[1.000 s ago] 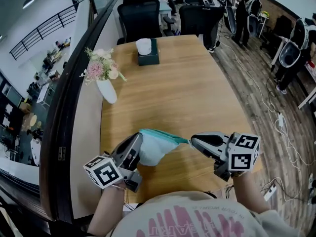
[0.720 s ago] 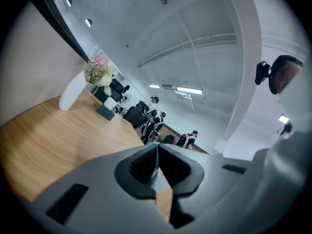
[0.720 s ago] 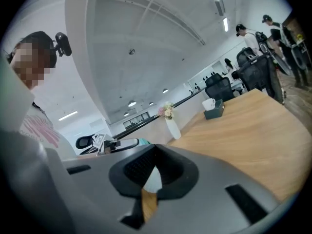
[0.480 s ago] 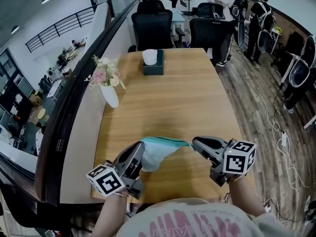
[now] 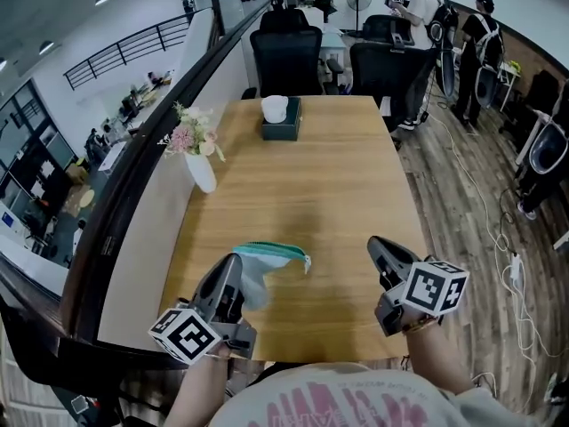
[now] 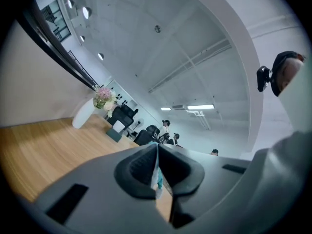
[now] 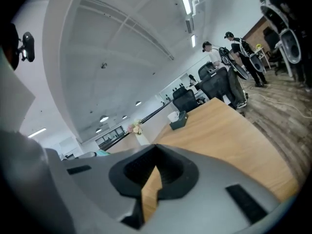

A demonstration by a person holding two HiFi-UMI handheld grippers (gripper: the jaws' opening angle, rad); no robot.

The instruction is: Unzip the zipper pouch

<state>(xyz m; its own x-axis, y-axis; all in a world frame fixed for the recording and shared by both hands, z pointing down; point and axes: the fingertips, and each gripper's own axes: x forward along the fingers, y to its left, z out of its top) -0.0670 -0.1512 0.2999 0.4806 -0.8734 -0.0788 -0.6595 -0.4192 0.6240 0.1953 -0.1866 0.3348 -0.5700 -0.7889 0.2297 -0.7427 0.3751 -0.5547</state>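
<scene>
Pinching a thin fold of the teal-and-white pouch, the left claw holds the bag's near end, with the rest lying on the tabletop just ahead of that claw and to its right. The right claw is clenched on nothing, well apart from the pouch, whose zipper pull points toward it. Whether the zipper is already open cannot be told. The pull is small, so a grab could catch fabric instead. A hard tug could also slide the fold out of the left claw's narrow grip.
</scene>
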